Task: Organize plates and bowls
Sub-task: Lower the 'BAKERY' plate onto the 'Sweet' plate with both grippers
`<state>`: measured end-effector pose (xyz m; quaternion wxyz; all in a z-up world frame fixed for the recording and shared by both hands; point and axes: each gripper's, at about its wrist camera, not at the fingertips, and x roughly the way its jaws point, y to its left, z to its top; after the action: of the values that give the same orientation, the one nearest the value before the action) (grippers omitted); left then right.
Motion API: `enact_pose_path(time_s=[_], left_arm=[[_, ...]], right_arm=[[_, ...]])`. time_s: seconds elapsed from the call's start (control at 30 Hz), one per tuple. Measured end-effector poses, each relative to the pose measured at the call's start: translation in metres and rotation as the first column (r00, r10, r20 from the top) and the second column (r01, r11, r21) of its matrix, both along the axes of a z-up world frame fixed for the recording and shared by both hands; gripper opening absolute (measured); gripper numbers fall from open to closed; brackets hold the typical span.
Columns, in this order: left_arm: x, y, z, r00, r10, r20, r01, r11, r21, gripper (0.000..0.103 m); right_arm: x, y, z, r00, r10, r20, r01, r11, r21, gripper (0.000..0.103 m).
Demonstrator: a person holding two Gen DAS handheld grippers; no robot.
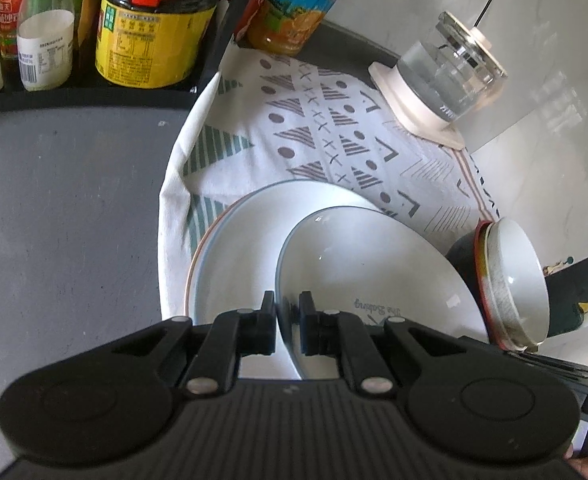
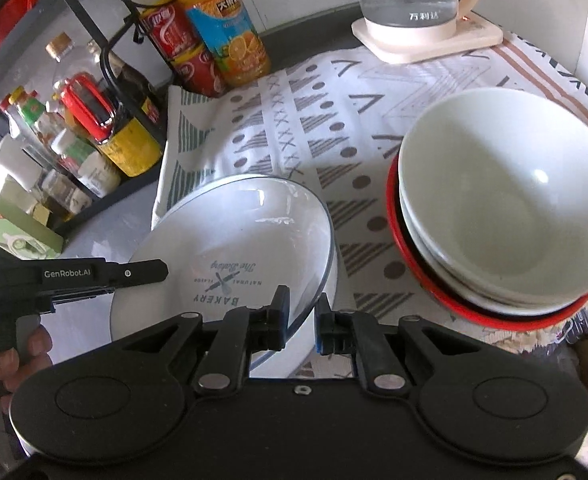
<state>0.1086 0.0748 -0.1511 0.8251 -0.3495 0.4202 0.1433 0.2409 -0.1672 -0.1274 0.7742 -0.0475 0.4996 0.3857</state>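
A white plate with a blue rim and "Bakery" print is held tilted over a stack of white plates on the patterned cloth. My left gripper is shut on its near rim. My right gripper straddles the opposite rim of the same plate, jaws slightly apart around it. A stack of bowls, white ones nested in a red-rimmed one, stands to the right on the cloth.
A glass kettle on a cream base stands at the back. A black rack with sauce bottles, cans and an orange juice bottle lines the left and back. Grey counter lies left of the cloth.
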Motion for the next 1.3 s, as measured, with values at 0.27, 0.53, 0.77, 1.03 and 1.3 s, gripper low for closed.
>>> enact_pose_path(time_s=[0.27, 0.53, 0.77, 1.03, 1.3], left_arm=[[0.001, -0.002, -0.009, 1.000, -0.012, -0.021, 0.012, 1.000, 0.004, 0.009], [0.002, -0.007, -0.016, 0.999, -0.026, -0.039, 0.027, 1.000, 0.016, 0.010], [0.006, -0.010, -0.017, 0.998, -0.037, -0.048, 0.040, 0.998, 0.055, 0.011], [0.008, -0.011, -0.017, 0.997, -0.034, -0.063, 0.040, 0.994, 0.099, 0.012], [0.009, -0.013, -0.015, 0.997, -0.029, -0.078, 0.042, 0.985, 0.168, 0.013]], right_arm=[[-0.006, 0.002, -0.007, 1.000, 0.010, 0.012, -0.009, 0.999, -0.036, 0.012], [-0.011, 0.003, -0.012, 1.000, 0.013, 0.020, -0.012, 0.997, -0.071, 0.013], [-0.014, 0.007, -0.014, 0.999, 0.021, 0.035, -0.018, 0.995, -0.102, 0.013], [-0.015, 0.011, -0.022, 0.999, 0.021, 0.025, -0.019, 0.994, -0.103, 0.015], [-0.016, 0.014, -0.025, 0.999, 0.029, 0.039, -0.024, 0.993, -0.117, 0.017]])
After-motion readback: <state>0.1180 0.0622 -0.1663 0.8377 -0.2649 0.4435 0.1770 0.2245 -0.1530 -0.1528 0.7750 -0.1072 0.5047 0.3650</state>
